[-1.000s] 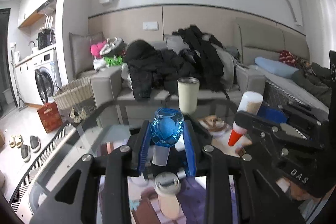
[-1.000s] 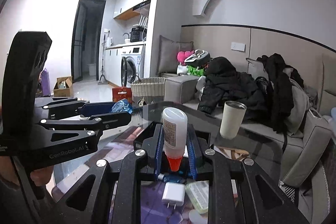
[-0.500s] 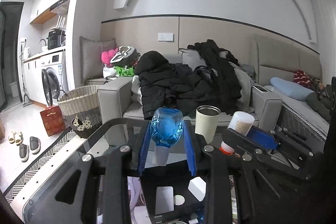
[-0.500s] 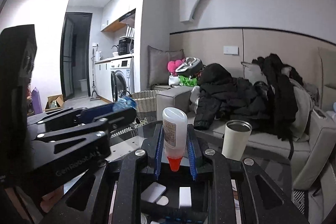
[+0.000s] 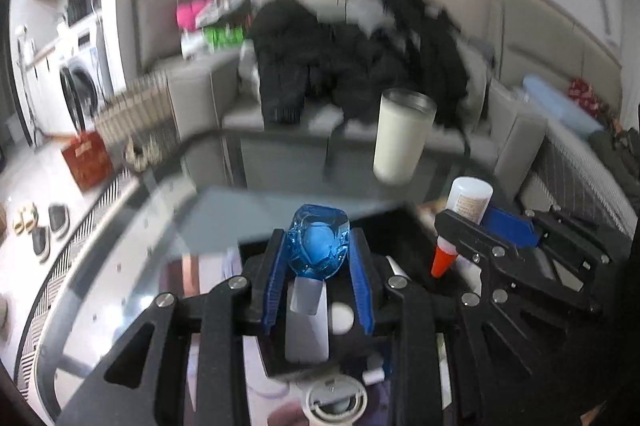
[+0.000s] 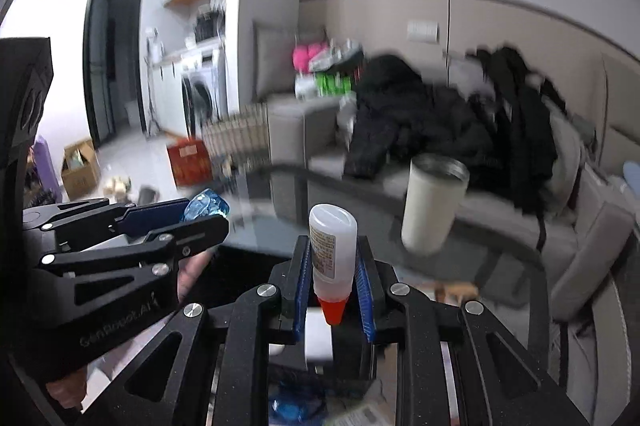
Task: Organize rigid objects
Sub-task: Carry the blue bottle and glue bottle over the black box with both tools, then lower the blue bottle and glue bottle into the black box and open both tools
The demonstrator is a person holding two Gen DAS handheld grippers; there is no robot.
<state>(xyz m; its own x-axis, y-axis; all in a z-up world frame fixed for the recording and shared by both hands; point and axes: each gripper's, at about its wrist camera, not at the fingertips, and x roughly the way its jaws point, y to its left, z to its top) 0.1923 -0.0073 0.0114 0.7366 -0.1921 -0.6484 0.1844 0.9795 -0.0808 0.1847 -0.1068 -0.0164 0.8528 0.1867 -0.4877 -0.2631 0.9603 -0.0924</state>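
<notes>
The left gripper (image 5: pixel 318 266) was clamped on a blue faceted bottle (image 5: pixel 319 242), the right gripper (image 6: pixel 334 286) on a glue bottle (image 6: pixel 332 250); both hung above the black tray (image 5: pixel 404 226). The inverted, smooth bottles might slip out if tilted.

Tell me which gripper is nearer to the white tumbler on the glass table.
Right, as far as the views show. The right gripper, clamping the glue bottle, sits just below-left of the tumbler. The left gripper, holding the blue bottle, is farther to that side.
</notes>
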